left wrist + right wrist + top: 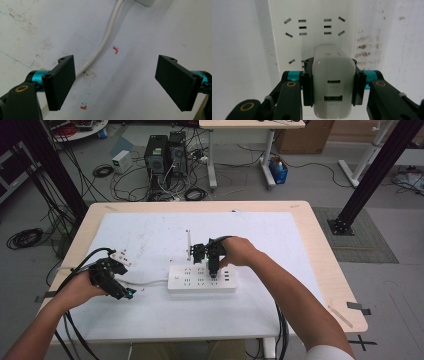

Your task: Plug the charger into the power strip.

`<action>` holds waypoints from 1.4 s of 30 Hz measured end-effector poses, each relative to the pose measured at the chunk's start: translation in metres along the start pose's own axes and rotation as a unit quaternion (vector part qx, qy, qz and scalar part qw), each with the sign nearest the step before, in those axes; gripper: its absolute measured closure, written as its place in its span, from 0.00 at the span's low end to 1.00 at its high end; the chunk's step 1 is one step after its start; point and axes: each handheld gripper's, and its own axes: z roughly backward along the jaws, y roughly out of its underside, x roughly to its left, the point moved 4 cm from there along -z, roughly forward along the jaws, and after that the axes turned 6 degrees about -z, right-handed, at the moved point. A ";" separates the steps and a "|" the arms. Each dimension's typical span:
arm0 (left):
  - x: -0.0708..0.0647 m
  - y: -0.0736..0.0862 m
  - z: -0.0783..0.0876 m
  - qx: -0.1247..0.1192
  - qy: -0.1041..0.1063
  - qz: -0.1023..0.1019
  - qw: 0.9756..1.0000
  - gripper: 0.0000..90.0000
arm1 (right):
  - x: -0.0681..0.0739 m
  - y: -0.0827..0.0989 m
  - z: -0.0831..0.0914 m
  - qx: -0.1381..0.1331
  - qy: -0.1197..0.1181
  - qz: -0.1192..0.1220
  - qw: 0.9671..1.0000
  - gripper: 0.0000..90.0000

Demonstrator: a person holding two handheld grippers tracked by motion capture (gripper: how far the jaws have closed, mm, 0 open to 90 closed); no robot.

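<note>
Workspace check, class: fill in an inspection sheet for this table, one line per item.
Surface: white mat, stained, on a wooden table.
Job's things: white charger over the white power strip.
Clutter: small white block at left.
Grippers: right gripper jaws shut on the charger; left gripper jaws open, nothing between.
Cables: strip's white cord runs left.
Surroundings: computer towers, loose floor cables.

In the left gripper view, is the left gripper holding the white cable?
No: the left gripper stands open over the table, and the white cable runs past its jaws untouched.
</note>
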 end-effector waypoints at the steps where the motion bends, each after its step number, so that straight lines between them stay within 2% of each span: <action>1: 0.000 0.000 -0.001 -0.001 0.001 0.003 1.000 0.19 | 0.000 0.000 0.000 0.000 -0.002 -0.002 1.000 0.70; 4: 0.000 0.000 -0.001 0.002 0.002 0.004 1.000 0.19 | -0.001 0.000 -0.001 0.002 -0.004 -0.001 1.000 0.70; 8: 0.000 -0.001 -0.001 0.001 0.001 0.006 1.000 0.19 | 0.004 -0.001 -0.003 0.004 0.015 0.011 1.000 0.70; 11: -0.001 -0.001 -0.003 0.002 0.000 0.006 1.000 0.19 | 0.002 0.001 -0.003 -0.006 0.007 0.001 1.000 0.70; 12: -0.002 -0.002 -0.003 -0.001 0.000 0.007 1.000 0.19 | 0.003 0.001 -0.003 -0.005 0.013 0.003 1.000 0.70; 14: -0.002 -0.002 -0.004 0.000 0.001 0.006 1.000 0.19 | 0.010 0.000 -0.004 0.006 0.042 0.018 0.999 0.70; 15: -0.002 -0.002 -0.004 0.001 0.001 0.008 1.000 0.19 | 0.011 0.000 -0.004 0.004 0.042 0.012 0.999 0.70; 18: -0.003 -0.003 -0.003 -0.004 -0.001 0.011 1.000 0.19 | -0.001 0.001 -0.004 -0.008 -0.003 -0.003 1.000 0.70; 19: -0.003 -0.002 -0.002 -0.002 -0.001 0.011 1.000 0.19 | -0.003 0.001 -0.004 -0.013 -0.010 -0.008 1.000 0.70; 22: -0.002 -0.001 -0.002 0.001 0.000 0.012 1.000 0.19 | 0.006 0.001 -0.005 -0.005 0.024 0.010 1.000 0.70; 24: -0.002 -0.002 -0.002 0.000 -0.003 0.015 1.000 0.19 | 0.006 0.002 -0.005 -0.005 0.019 0.008 1.000 0.70; 25: -0.003 -0.003 -0.001 -0.004 -0.004 0.017 1.000 0.19 | 0.002 0.001 -0.005 -0.005 0.006 0.002 1.000 0.70; 26: -0.004 -0.003 0.000 -0.005 -0.004 0.017 1.000 0.19 | -0.005 0.001 -0.005 -0.010 -0.019 -0.006 1.000 0.70; 29: -0.004 -0.002 -0.002 -0.007 -0.001 0.020 1.000 0.19 | 0.006 0.000 -0.006 0.007 0.021 0.006 1.000 0.70; 30: -0.004 -0.002 -0.002 -0.006 -0.003 0.022 1.000 0.19 | 0.004 0.001 -0.006 0.005 0.018 0.013 1.000 0.70; 32: -0.005 -0.001 -0.003 -0.008 -0.001 0.021 1.000 0.19 | -0.002 0.001 -0.006 0.003 -0.009 -0.005 1.000 0.70; 33: -0.005 -0.001 -0.004 -0.010 -0.002 0.022 1.000 0.19 | -0.002 0.000 -0.006 0.001 -0.008 -0.004 1.000 0.70; 35: -0.005 0.000 -0.006 -0.009 0.001 0.024 1.000 0.19 | 0.005 -0.001 -0.007 0.014 0.018 0.001 1.000 0.70; 36: -0.005 0.000 -0.006 -0.007 0.000 0.025 1.000 0.19 | 0.005 0.000 -0.007 0.014 0.021 0.008 1.000 0.70; 37: -0.005 0.000 -0.006 -0.008 0.000 0.023 1.000 0.19 | 0.005 0.000 -0.007 0.016 0.022 0.008 1.000 0.70; 39: -0.006 0.000 -0.006 -0.009 0.002 0.022 1.000 0.19 | -0.001 0.000 -0.007 0.010 -0.001 -0.005 1.000 0.70; 40: -0.006 0.000 -0.006 -0.008 0.001 0.019 1.000 0.19 | -0.001 -0.001 -0.007 0.009 -0.004 -0.008 1.000 0.70; 42: -0.006 0.001 -0.007 -0.006 0.000 0.021 1.000 0.19 | 0.001 -0.001 -0.008 0.011 0.006 -0.009 1.000 0.70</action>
